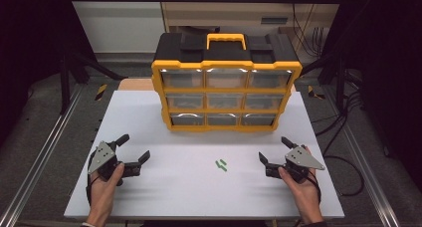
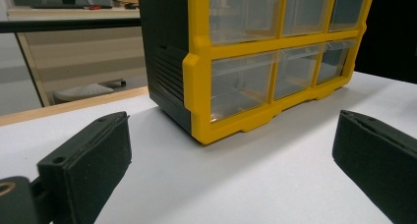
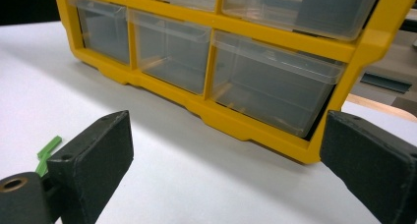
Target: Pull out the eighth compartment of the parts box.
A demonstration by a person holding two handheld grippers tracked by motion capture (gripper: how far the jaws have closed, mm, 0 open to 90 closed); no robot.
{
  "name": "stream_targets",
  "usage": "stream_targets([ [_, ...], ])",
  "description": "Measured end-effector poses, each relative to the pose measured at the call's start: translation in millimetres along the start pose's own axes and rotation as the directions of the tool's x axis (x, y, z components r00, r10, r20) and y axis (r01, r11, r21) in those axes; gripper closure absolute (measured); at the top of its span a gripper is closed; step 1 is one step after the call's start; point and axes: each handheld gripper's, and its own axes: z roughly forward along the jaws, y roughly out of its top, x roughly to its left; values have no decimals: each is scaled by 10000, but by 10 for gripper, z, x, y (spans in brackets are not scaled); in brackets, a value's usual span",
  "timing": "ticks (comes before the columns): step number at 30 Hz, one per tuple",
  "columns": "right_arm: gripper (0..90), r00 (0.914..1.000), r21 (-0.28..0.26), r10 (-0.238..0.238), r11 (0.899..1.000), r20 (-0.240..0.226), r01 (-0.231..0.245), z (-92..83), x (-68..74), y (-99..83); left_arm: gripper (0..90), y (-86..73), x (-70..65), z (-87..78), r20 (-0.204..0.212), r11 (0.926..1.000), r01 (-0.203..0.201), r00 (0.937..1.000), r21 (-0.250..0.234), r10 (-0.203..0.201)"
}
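Nothing is in hand yet: the small green plastic pieces [image 1: 221,165] lie untouched on the white worktop [image 1: 164,187], in front of the yellow-and-black drawer cabinet with clear plastic drawers [image 1: 226,85], every drawer shut. Picking up and stowing, presumably, are all still to do. The left claw [image 1: 133,150] and right claw [image 1: 272,150] rest low at either side, both spread wide and holding nothing. The green pieces sit between them, nearer the right claw (two short strips, it seems), their long axes running diagonally, toward the near right and far left.
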Motion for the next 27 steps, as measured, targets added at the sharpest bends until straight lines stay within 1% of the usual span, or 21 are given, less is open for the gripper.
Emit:
stream_targets([
  [1, 58, 10000, 15, -75, 10000, -4, 75, 5, 14, 6, 8, 0, 2, -3, -21, 10000, -16, 10000, -2, 16],
  [4, 57, 10000, 61, -61, 10000, 1, 61, 4, 25, 12, 8, -2, 11, -6, -44, 10000, -14, 10000, -3, 14],
  [6, 57, 9998, 183, -152, 9997, 122, 150, 16, 40, 18, 8, -6, 15, -2, -24, 10000, 48, 10000, -2, -48],
  [10, 57, 9995, 203, -267, 9994, 178, 263, 34, 68, 30, 8, -5, 11, 3, 14, 10000, 74, 10000, -2, -74],
  [11, 57, 9986, 337, -458, 9984, 254, 449, 42, 94, 48, 8, -4, 3, 10, 55, 10000, 40, 10000, 32, -40],
  [12, 57, 9986, 337, -458, 9984, 254, 449, 42, 94, 48, 8, -4, 3, 10, 55, 10000, 40, 10000, 32, -40],
  [14, 58, 9977, 583, -580, 9967, 359, 559, 59, 121, 65, 8, -5, -6, 21, 111, 10000, 7, 9999, 81, -7],
  [15, 59, 9972, 559, -650, 9965, 382, 628, 77, 133, 74, 8, -4, -7, 23, 129, 10000, 14, 9999, 79, -15],
  [17, 61, 9952, 746, -840, 9940, 496, 802, 99, 159, 97, 8, -6, -11, 30, 173, 9999, 62, 9998, 78, -64],
  [20, 61, 9921, 970, -1127, 9895, 548, 1071, 150, 188, 136, 8, -8, -17, 40, 247, 9999, 73, 9997, 98, -76],
  [21, 61, 9936, 1013, -1035, 9900, 442, 986, 170, 204, 157, 8, -7, -23, 44, 256, 9999, 103, 9996, 67, -104],
  [22, 61, 9936, 1013, -1035, 9900, 442, 986, 170, 204, 157, 8, -7, -23, 44, 256, 9999, 103, 9996, 67, -104],
  [23, 62, 9913, 1237, -1242, 9853, 428, 1181, 207, 227, 198, 8, -5, -30, 47, 285, 9999, 101, 9995, 39, -102],
  [24, 62, 9898, 1235, -1364, 9837, 411, 1304, 219, 228, 209, 8, -5, -30, 45, 300, 9999, 16, 9995, 107, -20],
  [26, 61, 9901, 1405, -1351, 9817, 381, 1286, 257, 245, 237, 8, -7, -37, 52, 307, 9999, 81, 9995, 70, -83],
  [27, 62, 9884, 1505, -1474, 9786, 360, 1404, 275, 250, 247, 8, -8, -38, 54, 306, 9999, 78, 9995, 80, -81],
])
